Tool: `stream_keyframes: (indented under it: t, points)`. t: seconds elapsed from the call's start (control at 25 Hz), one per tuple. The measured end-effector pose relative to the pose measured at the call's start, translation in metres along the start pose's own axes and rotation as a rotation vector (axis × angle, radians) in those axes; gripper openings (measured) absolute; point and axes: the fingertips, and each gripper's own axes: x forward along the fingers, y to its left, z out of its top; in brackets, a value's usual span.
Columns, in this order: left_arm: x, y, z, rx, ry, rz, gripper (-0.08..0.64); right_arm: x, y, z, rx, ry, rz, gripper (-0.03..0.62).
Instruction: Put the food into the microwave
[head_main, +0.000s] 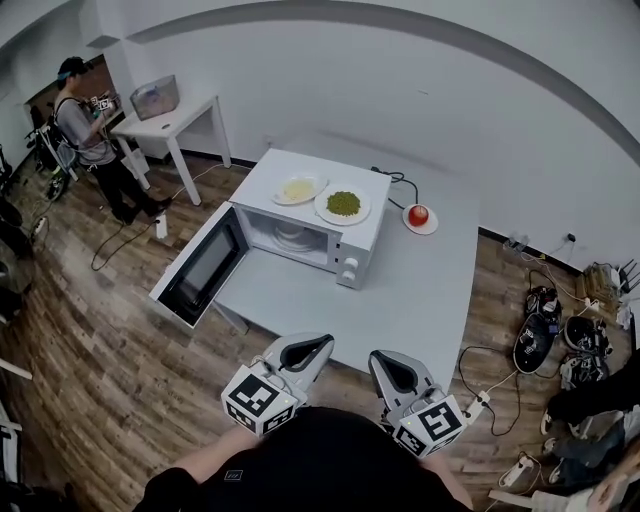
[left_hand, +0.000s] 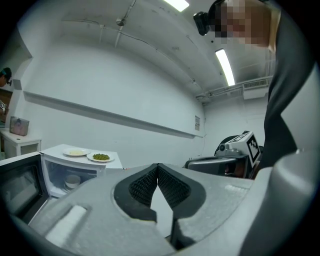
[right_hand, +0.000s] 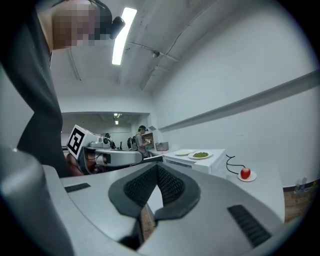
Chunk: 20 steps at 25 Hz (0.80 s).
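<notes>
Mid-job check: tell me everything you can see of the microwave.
The microwave is a white box standing on the grey table. Its door, dark-windowed, hangs wide open to the left. White dishes sit in the cavity. Knobs are on its right front panel. On top rest a plate of pale food and a plate of green food.

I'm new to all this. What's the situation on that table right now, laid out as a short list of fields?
Microwave: on the white table, door swung open
On top: two plates, one with green food, one with pale food
Beside it: red apple on a saucer
Left gripper: fingers together, empty
Right gripper: fingers together, empty
Progress: both plates of food not yet inside
</notes>
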Motion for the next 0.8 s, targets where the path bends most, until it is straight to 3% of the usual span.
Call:
stream_keyframes:
  t: [0.28, 0.8]
  points:
    - [-0.001, 0.008, -0.001, -0.003, -0.009, -0.027, 0.009, 0.012, 0.005, -0.001, -0.027, 0.017, -0.008, 0.014]
    - [-0.015, 0.022, -0.008, -0.013, 0.024, 0.001, 0.009, 0.027, 0.012, -0.011, -0.012, 0.040, 0.010, 0.012]
